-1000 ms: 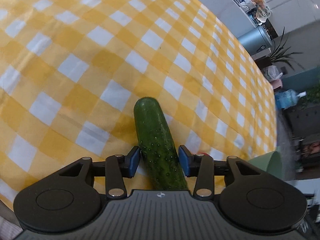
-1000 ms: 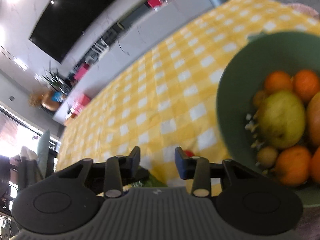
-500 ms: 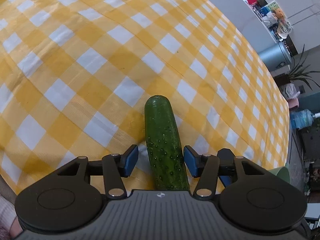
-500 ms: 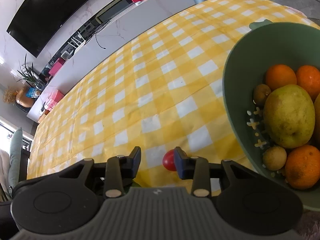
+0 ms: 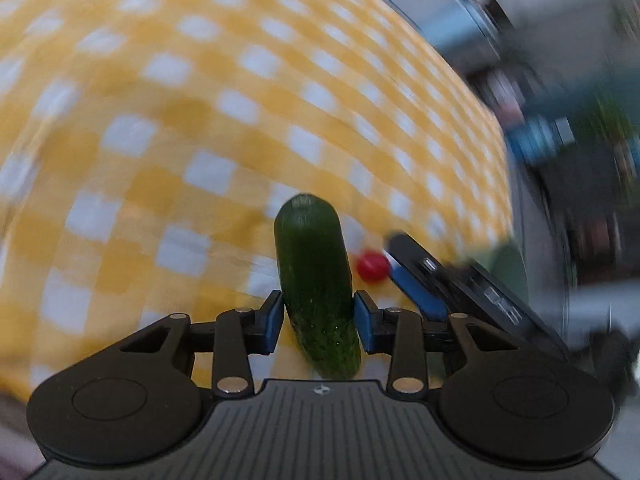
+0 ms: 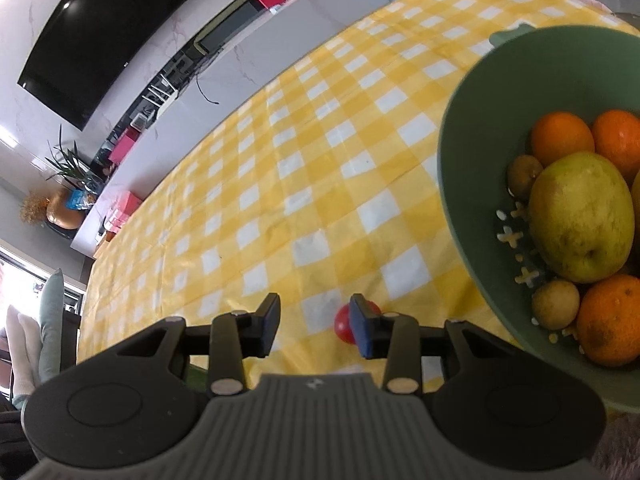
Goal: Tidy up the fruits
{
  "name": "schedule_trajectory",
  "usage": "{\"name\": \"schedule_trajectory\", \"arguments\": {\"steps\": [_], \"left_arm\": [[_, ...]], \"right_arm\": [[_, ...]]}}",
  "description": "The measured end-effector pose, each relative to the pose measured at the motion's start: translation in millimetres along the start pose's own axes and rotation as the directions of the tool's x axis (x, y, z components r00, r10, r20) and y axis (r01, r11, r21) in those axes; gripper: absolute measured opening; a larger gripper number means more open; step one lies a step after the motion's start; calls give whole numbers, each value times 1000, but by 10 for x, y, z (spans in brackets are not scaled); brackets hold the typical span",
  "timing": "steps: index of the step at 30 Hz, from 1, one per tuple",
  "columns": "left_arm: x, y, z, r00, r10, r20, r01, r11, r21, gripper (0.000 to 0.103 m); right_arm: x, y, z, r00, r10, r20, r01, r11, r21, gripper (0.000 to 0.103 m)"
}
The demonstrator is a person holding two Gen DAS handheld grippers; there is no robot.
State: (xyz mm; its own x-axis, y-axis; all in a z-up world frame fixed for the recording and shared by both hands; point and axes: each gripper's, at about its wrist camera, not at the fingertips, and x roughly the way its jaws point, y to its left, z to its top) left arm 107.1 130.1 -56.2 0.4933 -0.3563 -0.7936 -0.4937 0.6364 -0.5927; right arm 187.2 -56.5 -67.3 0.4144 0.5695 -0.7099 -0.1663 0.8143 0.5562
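Note:
A dark green cucumber (image 5: 316, 280) sticks out forward between the blue pads of my left gripper (image 5: 316, 320). The jaws are closing, and both pads touch its sides. The left wrist view is blurred by motion. A small red round fruit (image 5: 372, 267) lies on the yellow checked tablecloth (image 5: 180, 140) just right of the cucumber. In the right wrist view the red fruit (image 6: 343, 326) lies partly behind the right pad of my right gripper (image 6: 316, 330), which stands open with nothing gripped. The right gripper's fingers (image 5: 416, 292) also show beside the fruit in the left wrist view.
A green colander bowl (image 6: 472, 168) at the right holds oranges (image 6: 562, 134), a yellow-green apple (image 6: 580, 216) and small brownish fruits. Beyond the table are a grey counter (image 6: 248, 64), a wall television (image 6: 104, 40) and a potted plant (image 6: 68, 164).
The left jaws have closed from a loose gap onto the cucumber, and the view has swung and blurred. The red fruit and the right gripper now show beside it. The right gripper barely moved.

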Motion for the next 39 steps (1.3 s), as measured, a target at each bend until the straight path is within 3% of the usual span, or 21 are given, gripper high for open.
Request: {"name": "schedule_trajectory", "arguments": {"steps": [4,7,12,16,18,21,23,25,26,29,34,39], "left_arm": [[48,-91,255,996,45,-81,-37,995,95,42],[168,-261,359,991,125,-41,-116,978,171,43],[413,-292,369,978,208,5,-206,967,151,44],[369,-330,252,972,222,72,-232,956,182,44],[323,-340,160,965,236,111,-256,941,222,54],[353,-266,43,976,215,40,-219,951,218,63],[351,-248,-98,979,192,64,-202,954,221,64],[349,-273,-170,973,199,113,-220,951,217,58],[335,-259,-180,975,183,122,-204,961,188,48],[294,-222,-221,975,171,144,-194,968,160,47],[111,-267,-349,956,240,170,-277,930,243,45],[-61,-95,-301,961,247,125,-273,924,267,41]], "right_arm": [[10,0,6,1000,-13,-3,13,1000,6,36],[21,55,5,998,-57,0,57,998,-14,38],[47,157,-35,989,-142,33,144,988,-63,38],[51,157,-35,985,-166,50,169,984,-49,40],[42,123,-18,988,-144,46,145,989,-21,42],[39,91,-17,991,-130,42,130,992,4,44],[41,103,-20,990,-133,43,133,991,1,45],[40,106,-21,991,-128,42,128,992,2,47],[37,103,-22,991,-126,42,126,992,3,47],[30,91,-30,992,-123,41,123,992,3,47],[49,101,-27,993,-118,29,119,993,-23,50],[35,129,-27,996,-91,18,92,994,-65,52]]}}
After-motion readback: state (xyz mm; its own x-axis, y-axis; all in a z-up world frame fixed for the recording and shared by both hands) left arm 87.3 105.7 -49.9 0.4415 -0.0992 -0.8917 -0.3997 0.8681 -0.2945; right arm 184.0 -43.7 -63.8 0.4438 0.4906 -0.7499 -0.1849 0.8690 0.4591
